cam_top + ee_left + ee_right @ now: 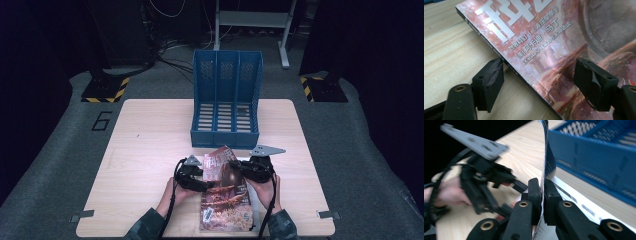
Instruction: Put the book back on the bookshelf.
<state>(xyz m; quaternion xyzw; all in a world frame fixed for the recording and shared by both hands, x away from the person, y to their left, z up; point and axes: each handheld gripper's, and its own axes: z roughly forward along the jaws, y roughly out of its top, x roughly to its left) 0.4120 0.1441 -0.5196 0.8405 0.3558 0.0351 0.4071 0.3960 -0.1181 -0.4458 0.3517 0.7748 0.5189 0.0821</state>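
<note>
A magazine (225, 192) with a reddish-brown cover and pale lettering lies on the wooden table near its front edge. My right gripper (235, 165) comes in from the right, shut on a thin upright part of the magazine (546, 157), and its jaws (542, 192) pinch the sheet, which curves upward. My left gripper (207, 185) reaches in from the left. Its jaws (541, 85) stand apart astride the spine edge of the magazine (549, 50), one over bare wood and one over the cover, and neither pad presses.
A blue three-slot file rack (226, 100) stands just behind the magazine at the table's middle, and its wall (599, 157) is close to my right gripper. Bare wood (145, 150) stretches to the left. Cables and stand feet lie on the floor beyond.
</note>
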